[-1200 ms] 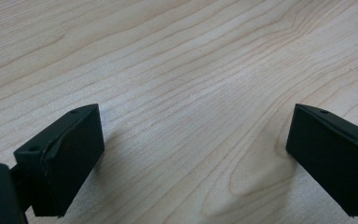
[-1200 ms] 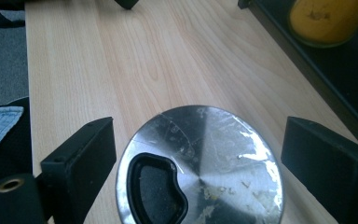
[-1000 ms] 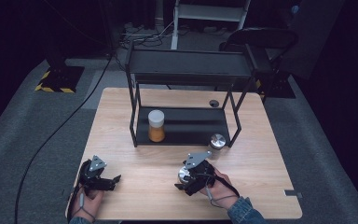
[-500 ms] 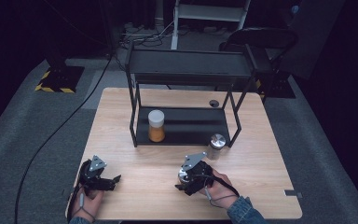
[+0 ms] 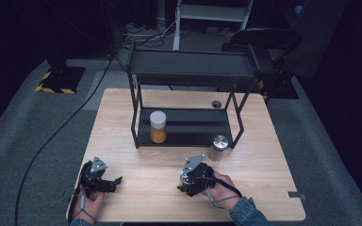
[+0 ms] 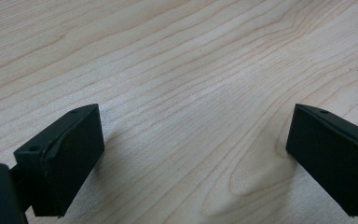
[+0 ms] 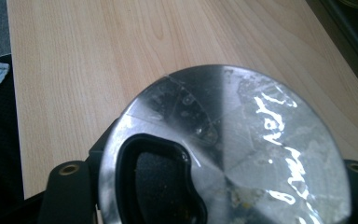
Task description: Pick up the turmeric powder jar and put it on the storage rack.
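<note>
Right gripper, jaws just closed and clamped on a shaker, upright, its lid toward the camera. Rack lies ahead across the bench. Left gripper idle, jaws apart.

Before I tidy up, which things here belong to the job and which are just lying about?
In the job:
right hand-held gripper
metal-lidded jar clamped in it

Lying about:
orange-filled jar on the rack
second metal-lidded jar on the table
left hand-held gripper, open
</note>
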`<state>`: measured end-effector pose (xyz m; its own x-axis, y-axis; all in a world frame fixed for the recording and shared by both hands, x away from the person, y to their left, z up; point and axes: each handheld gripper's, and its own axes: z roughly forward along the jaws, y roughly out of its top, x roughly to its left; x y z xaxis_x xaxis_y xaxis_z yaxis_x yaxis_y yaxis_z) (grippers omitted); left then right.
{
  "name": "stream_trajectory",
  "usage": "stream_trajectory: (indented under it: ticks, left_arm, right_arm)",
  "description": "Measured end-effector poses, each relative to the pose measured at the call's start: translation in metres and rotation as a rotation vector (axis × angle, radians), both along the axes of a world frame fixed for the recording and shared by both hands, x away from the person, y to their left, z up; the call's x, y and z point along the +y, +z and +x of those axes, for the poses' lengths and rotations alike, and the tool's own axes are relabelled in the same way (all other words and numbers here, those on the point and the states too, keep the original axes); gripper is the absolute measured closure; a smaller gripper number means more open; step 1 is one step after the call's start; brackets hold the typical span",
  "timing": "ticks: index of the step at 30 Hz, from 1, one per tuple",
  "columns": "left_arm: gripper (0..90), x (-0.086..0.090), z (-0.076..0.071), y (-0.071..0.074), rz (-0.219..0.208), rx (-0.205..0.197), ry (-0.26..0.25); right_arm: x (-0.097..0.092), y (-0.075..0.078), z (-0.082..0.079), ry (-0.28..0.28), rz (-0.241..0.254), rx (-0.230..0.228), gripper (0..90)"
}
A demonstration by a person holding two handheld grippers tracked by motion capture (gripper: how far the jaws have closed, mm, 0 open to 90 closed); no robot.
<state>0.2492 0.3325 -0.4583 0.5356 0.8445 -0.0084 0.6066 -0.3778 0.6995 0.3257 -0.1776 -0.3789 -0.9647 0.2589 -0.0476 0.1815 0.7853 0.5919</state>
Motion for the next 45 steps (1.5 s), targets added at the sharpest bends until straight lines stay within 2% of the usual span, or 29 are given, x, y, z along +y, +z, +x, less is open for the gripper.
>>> stream_trajectory:
  ticks: [9,20,35,45]
  left_arm:
    - [4.1,0.000,0.000,0.000,0.000,0.000,0.000]
    - [4.1,0.000,0.000,0.000,0.000,0.001,0.000]
    - [4.1,0.000,0.000,0.000,0.000,0.001,0.000]
    - [4.1,0.000,0.000,0.000,0.000,0.001,0.000]
  right_arm:
    - [0.003,0.008,0.003,-0.011,-0.003,0.001,31.5]
    - [0.007,0.025,0.010,-0.027,0.000,0.000,31.6]
    - [0.006,0.051,0.021,-0.076,0.014,-0.009,31.5]
    - [0.009,0.068,0.035,-0.093,0.015,-0.013,31.6]
